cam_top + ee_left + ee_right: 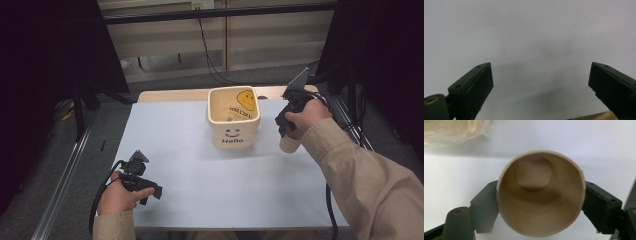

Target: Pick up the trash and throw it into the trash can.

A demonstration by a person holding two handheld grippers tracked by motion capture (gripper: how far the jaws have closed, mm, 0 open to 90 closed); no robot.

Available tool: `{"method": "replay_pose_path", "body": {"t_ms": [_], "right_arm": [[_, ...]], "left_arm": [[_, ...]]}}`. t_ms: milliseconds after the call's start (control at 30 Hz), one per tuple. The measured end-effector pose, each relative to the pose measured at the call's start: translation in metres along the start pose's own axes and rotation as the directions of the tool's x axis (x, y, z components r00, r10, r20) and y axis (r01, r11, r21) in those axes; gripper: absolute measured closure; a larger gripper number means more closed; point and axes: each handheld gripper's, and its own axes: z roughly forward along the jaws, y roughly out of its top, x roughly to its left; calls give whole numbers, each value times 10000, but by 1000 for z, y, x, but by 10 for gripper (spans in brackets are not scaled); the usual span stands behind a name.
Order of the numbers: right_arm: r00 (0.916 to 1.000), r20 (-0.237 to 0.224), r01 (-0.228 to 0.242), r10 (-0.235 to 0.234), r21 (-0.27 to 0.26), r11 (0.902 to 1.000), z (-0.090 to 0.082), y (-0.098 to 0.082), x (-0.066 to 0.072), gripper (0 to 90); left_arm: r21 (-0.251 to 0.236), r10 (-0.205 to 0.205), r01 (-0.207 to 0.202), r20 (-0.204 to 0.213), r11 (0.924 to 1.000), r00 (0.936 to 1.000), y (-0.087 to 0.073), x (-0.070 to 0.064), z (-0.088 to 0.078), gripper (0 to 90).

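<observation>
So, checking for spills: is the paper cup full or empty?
Empty: the paper cup shows its bare bottom in the right gripper view, held by the right hand-held gripper.

A tan paper cup [540,195], mouth open to the camera and its round bottom visible inside, sits clamped between the two dark jaws of the right tool [541,206] above the white counter [599,150]; a translucent cream container [451,131] lies up-left of the cup.

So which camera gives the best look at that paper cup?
The right gripper view: the paper cup sits clamped between its jaws, open mouth toward the camera. The high view shows just its lower part beneath the hand.
</observation>
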Motion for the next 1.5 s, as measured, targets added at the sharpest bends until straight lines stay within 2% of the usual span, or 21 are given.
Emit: {"method": "replay_pose_path", "body": {"t_ms": [133, 167, 200, 533, 567, 667, 767, 1067, 1100, 1233, 1367, 1433, 1500], "right_arm": [[10000, 3, 54, -54, -3, 10000, -21, 2, 2, 217], [9999, -42, 113, -113, 25, 9999, -32, 3, 2, 217], [9999, -42, 113, -113, 25, 9999, -32, 3, 2, 217], [9992, 67, 389, -389, 20, 9992, -79, 10, 10, 219], [9992, 102, 390, -390, 1, 9992, -83, 11, 10, 219], [9986, 140, 515, -515, -24, 9987, -97, 13, 13, 219], [9982, 98, 600, -600, -18, 9982, -111, 16, 16, 219], [9975, 215, 677, -675, -90, 9977, -146, 27, 21, 220], [9974, 226, 692, -690, -85, 9976, -148, 28, 21, 220], [9971, 216, 729, -726, -134, 9972, -157, 32, 23, 220], [9968, 256, 763, -761, -91, 9970, -160, 36, 27, 219], [9960, 353, 822, -817, -120, 9965, -160, 38, 30, 219], [9940, 512, 976, -972, -67, 9952, -160, 42, 39, 219]], "left_arm": [[21, -97, 96, 112, 10000, 9999, 0, 0, 0, 56], [15, -106, 106, 141, 9999, 9998, 0, 0, 0, 56], [-44, -167, 168, 91, 9998, 9998, -1, 0, 0, 56], [-23, -21, 21, 130, 10000, 9999, -1, 3, -1, 56], [-80, -134, 135, 178, 9999, 9998, -1, 3, 0, 56], [-37, -22, 23, 111, 10000, 9999, -1, 4, -1, 56], [-51, -79, 80, 169, 10000, 9998, -1, 4, 0, 56], [1, -37, 37, 176, 10000, 9998, -1, 4, 0, 56], [44, 48, -48, 167, 10000, 9998, -1, 5, -1, 56], [-1, -195, 195, 269, 9998, 9994, -2, 5, 0, 56], [-19, -191, 192, 243, 9998, 9995, -2, 5, 0, 56], [-38, -27, 28, 163, 10000, 9999, -2, 5, 0, 56], [-6, -89, 89, 241, 10000, 9997, -2, 4, 0, 56]]}}
